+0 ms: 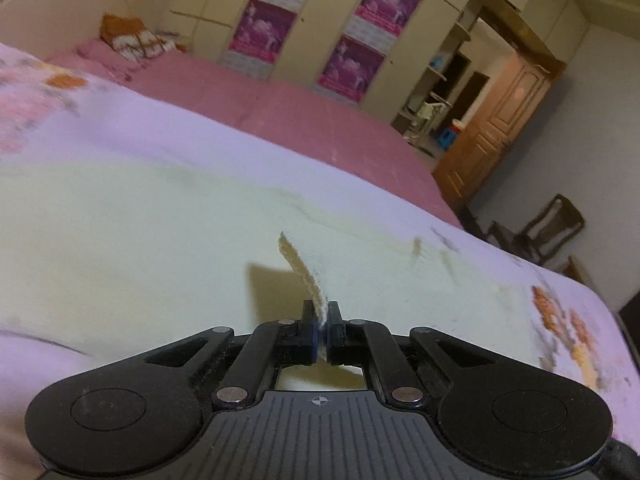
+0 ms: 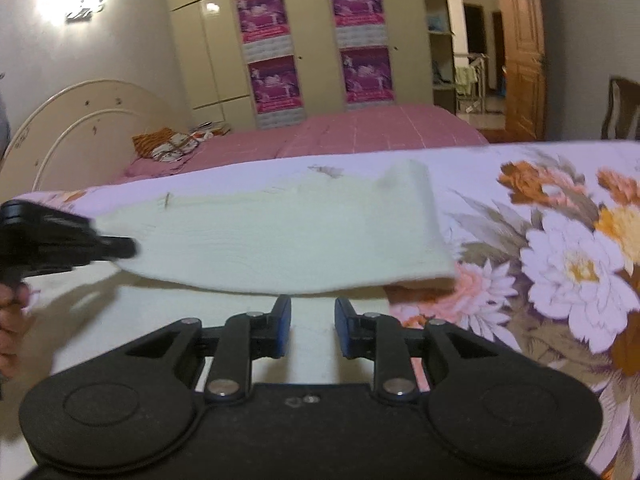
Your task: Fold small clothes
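Your left gripper (image 1: pixel 322 312) was clamped on an edge of the cream cloth (image 2: pixel 280 236), lifting it above the floral sheet (image 2: pixel 560 264). Your right gripper (image 2: pixel 313 320) stood parted and empty just beneath the cloth's raised edge.

Lying on a desk draped in a lilac floral cloth (image 2: pixel 560 248): a pale cream garment (image 2: pixel 280 240), spreading flat over the sheet's middle, one edge lifting clear at the left side.
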`<state>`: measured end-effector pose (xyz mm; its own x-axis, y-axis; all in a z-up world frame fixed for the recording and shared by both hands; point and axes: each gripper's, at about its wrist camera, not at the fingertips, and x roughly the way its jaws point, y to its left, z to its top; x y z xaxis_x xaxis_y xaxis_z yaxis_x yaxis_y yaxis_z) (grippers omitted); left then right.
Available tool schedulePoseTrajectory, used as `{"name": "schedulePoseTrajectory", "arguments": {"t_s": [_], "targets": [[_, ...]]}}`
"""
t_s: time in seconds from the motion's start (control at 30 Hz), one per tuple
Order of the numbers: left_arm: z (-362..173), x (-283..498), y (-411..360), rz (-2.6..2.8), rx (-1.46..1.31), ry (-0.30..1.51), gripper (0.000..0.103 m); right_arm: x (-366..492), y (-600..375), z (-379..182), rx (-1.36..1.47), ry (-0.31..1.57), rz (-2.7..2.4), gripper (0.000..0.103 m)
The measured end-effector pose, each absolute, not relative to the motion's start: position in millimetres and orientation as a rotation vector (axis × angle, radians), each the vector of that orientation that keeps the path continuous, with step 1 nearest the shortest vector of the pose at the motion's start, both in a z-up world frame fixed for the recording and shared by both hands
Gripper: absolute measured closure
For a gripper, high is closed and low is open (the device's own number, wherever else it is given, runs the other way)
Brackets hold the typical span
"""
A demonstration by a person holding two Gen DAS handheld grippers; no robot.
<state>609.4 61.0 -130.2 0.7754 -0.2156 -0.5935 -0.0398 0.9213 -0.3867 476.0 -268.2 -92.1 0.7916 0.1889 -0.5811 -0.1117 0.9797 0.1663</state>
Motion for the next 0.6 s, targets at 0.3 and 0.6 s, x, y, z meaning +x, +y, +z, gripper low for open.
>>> {"name": "schedulePoseTrajectory", "arguments": {"t_s": [0.3, 0.6], "targets": [[-139.6, 602.0, 124.5, -0.012, -0.403, 0.703, 0.099, 484.0, -303.7, -107.0, 0.381, 0.671, 0.144, 0.069], [-154.9, 591.4, 138.3, -0.006, -0.416, 0.718, 0.099, 509.3, -335.0, -122.2, 0.645, 0.689, 0.124, 0.069]]}}
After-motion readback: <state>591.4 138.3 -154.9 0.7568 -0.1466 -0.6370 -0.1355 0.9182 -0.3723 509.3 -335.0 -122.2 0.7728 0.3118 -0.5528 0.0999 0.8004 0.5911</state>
